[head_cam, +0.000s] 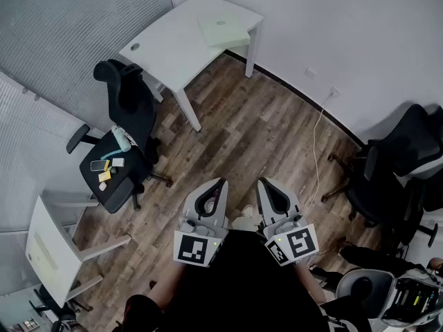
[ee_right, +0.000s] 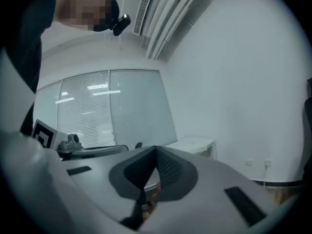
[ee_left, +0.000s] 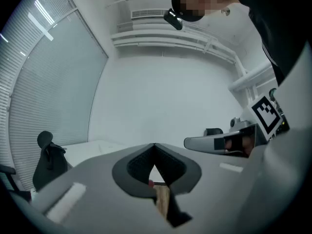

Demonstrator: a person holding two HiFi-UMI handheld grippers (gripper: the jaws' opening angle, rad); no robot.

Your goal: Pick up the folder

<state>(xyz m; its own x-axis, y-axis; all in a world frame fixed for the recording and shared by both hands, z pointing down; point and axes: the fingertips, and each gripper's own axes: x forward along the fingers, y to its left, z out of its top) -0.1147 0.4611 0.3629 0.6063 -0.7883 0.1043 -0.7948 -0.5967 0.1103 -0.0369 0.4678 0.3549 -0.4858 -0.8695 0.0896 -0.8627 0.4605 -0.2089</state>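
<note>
A pale green folder [head_cam: 223, 28] lies flat on the far end of a white desk [head_cam: 173, 47] at the top of the head view. Both grippers are held close to the person's body, far from the desk and over the wooden floor. My left gripper [head_cam: 219, 183] is shut with nothing between its jaws; the jaw tips meet in the left gripper view [ee_left: 155, 145]. My right gripper [head_cam: 264, 182] is beside it, also shut and empty [ee_right: 156, 148]. The white desk [ee_right: 192, 144] shows ahead in the right gripper view; the folder cannot be made out there.
A black office chair [head_cam: 124, 109] stands by the desk, with a bottle and small items on its seat [head_cam: 111, 166]. A second white table [head_cam: 48, 247] is at lower left. More black chairs [head_cam: 398, 164] stand at right. A white cable [head_cam: 317, 144] runs across the floor.
</note>
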